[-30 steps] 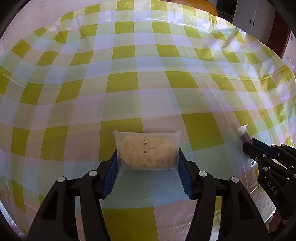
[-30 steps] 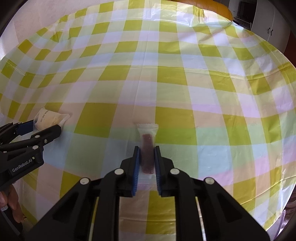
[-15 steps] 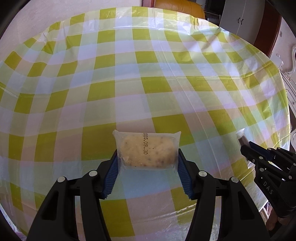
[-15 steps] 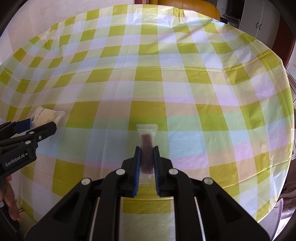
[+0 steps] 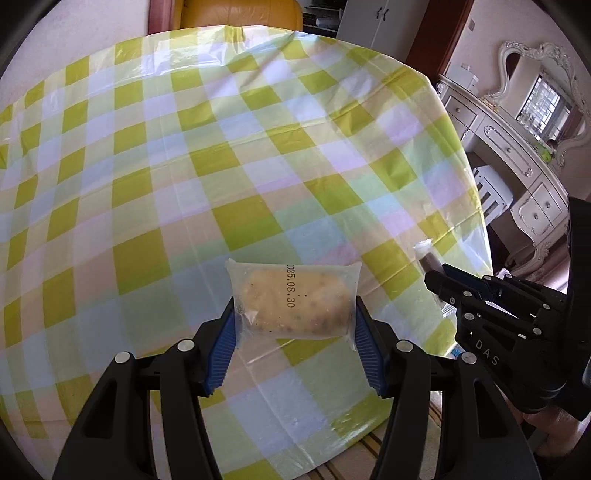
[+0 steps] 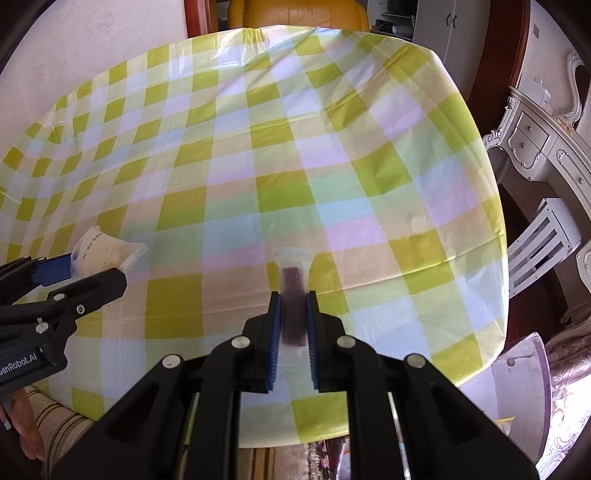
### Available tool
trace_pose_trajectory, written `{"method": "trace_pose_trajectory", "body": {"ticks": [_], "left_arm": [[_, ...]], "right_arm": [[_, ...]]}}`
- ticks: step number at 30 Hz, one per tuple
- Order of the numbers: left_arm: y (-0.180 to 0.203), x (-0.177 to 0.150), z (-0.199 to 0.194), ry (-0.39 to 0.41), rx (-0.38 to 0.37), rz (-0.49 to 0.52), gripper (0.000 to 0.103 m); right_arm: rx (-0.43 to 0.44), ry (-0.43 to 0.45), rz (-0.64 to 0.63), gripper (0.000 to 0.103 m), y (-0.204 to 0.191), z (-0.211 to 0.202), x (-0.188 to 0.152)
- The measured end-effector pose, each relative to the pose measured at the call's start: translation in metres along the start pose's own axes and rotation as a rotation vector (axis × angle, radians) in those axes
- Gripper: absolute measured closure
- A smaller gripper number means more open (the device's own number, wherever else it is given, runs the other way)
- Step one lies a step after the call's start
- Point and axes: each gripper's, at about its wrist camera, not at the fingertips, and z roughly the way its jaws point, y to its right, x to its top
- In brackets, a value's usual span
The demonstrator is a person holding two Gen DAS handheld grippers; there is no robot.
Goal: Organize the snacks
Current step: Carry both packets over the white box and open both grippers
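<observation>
A clear packet holding a pale yellow bun (image 5: 293, 301), stamped with a date, sits crosswise between the blue pads of the left hand-held gripper (image 5: 294, 330), which is clamped on the packet's two short ends and holds it up above the tabletop (image 5: 155, 155). In the right wrist view the same packet (image 6: 105, 251) shows at the left edge, held by that gripper's black fingers (image 6: 92, 286).

A narrow clear wrapper with a dark brown bar (image 6: 294, 302) stands lengthwise between the pads of the right hand-held gripper (image 6: 293, 317), whose jaws are pressed together on it, also lifted off the tabletop. From the left wrist view this bar (image 5: 428, 260) pokes out past the right gripper's tips at the right side.

Below both lies a checked cloth of yellow-green, white and pale pink squares covering the tabletop. Beyond its far edge is an orange leather chair (image 6: 299, 13). To the right stands a white carved dresser (image 5: 517, 147) with a mirror (image 5: 543, 96).
</observation>
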Motion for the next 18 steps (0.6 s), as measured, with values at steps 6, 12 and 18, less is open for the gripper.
{"method": "trace_pose_trajectory", "body": {"ticks": [6, 12, 18], "left_arm": [[0.074, -0.004, 0.012, -0.064, -0.141, 0.133, 0.046], [0.135, -0.014, 0.030, -0.144, -0.204, 0.256, 0.046], [0.182, -0.028, 0.053, -0.235, -0.234, 0.350, 0.046]], "right_arm": [[-0.070, -0.013, 0.083, 0.090, 0.063, -0.017, -0.029], [-0.135, -0.035, 0.177, 0.090, 0.121, -0.027, -0.061], [-0.170, -0.064, 0.236, 0.090, 0.157, -0.030, -0.092]]}}
